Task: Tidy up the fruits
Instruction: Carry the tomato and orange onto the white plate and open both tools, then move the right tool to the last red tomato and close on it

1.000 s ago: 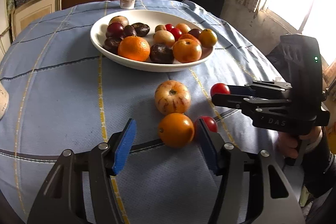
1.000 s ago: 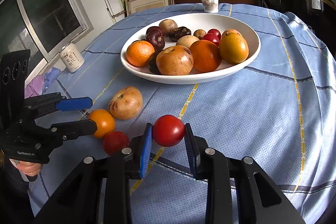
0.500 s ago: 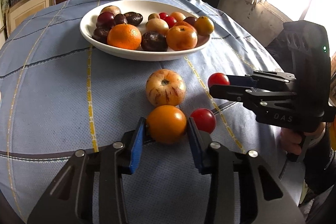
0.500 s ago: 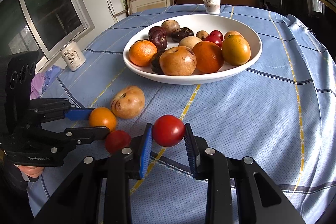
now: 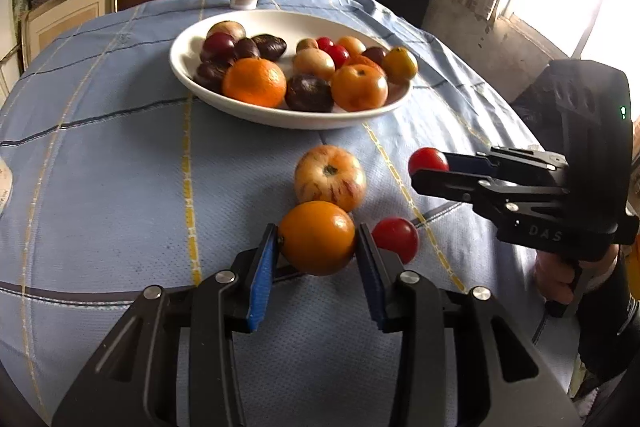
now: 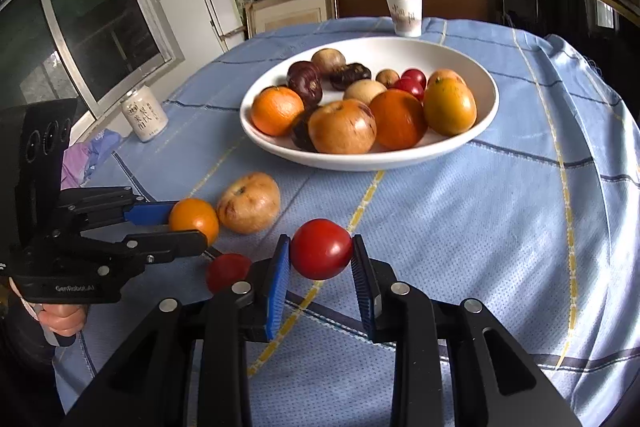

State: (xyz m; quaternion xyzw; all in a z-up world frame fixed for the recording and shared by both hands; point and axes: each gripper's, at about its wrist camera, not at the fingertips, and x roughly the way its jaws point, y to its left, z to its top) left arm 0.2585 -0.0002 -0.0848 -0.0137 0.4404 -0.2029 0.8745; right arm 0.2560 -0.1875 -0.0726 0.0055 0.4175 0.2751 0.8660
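My left gripper (image 5: 316,247) is shut on an orange fruit (image 5: 317,237), its blue pads (image 5: 262,267) pressing both sides; the same fruit (image 6: 193,219) shows in the right wrist view between the left gripper (image 6: 188,225). My right gripper (image 6: 321,255) is shut on a red tomato (image 6: 321,249), held just above the cloth; the tomato (image 5: 427,159) peeks past the right gripper (image 5: 430,167) in the left wrist view. A striped apple (image 5: 330,177) and a second red tomato (image 5: 395,238) lie on the cloth close by. The white bowl (image 6: 486,107) behind holds several fruits.
A paper cup (image 6: 405,14) stands behind the bowl at the table's far edge. A white can (image 6: 144,113) sits at the left edge near a window. The blue checked tablecloth (image 6: 500,219) covers the round table; shelves and boxes stand beyond it.
My left gripper moved forward around the orange fruit and its jaws closed on it. The right gripper kept its hold on the red tomato and stayed put.
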